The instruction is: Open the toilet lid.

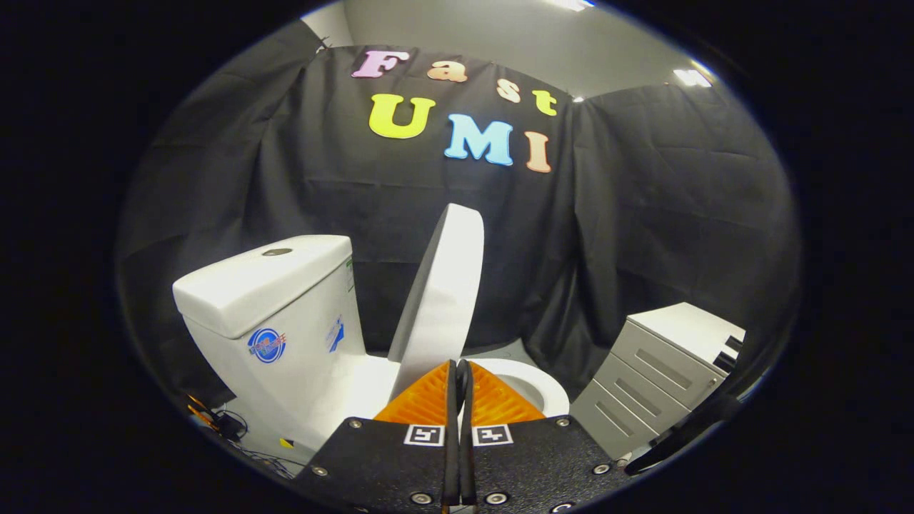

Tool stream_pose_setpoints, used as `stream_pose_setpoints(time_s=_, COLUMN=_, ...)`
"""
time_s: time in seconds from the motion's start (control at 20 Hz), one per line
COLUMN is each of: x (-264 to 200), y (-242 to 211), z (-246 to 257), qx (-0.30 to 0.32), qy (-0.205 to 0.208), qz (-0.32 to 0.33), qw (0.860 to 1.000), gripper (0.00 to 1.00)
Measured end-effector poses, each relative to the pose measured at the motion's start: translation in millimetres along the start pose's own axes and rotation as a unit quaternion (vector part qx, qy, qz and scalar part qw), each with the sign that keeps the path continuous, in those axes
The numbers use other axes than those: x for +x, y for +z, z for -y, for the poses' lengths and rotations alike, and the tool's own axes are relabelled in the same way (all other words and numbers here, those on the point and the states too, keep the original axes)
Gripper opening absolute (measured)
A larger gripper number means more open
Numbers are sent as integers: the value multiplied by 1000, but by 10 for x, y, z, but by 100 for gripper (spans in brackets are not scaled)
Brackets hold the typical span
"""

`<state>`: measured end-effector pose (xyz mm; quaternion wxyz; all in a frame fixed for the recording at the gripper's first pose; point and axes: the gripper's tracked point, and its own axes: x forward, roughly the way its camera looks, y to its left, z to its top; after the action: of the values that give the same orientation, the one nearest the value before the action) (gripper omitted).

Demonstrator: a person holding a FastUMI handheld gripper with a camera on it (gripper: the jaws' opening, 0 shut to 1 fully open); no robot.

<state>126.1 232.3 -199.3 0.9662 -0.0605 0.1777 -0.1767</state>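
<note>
The toilet lid (444, 293) stands raised at the frame's centre, beside the tank (268, 300) at left. The orange fingers (428, 400) sit clenched together, gripping nothing, low in the frame just below the lid.

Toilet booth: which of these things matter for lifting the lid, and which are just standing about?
Part of the job:
- white plastic toilet lid, raised nearly upright
- white toilet seat ring beneath it
- gripper with orange fingers, fingers closed together, tips at the lid's lower edge

Just standing about:
- white ceramic cistern
- grey metal drawer cabinet
- tangle of cables on the floor
</note>
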Motion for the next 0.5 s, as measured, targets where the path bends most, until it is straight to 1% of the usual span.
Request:
stream_pose_setpoints(time_s=0.15, x=-43, y=53, z=-178, qx=-25, qy=10, qz=9, qw=1000, gripper=0)
stream_pose_setpoints(time_s=0.5, x=-124, y=186, z=-613, qx=-66, qy=51, qz=32, qw=996, gripper=0)
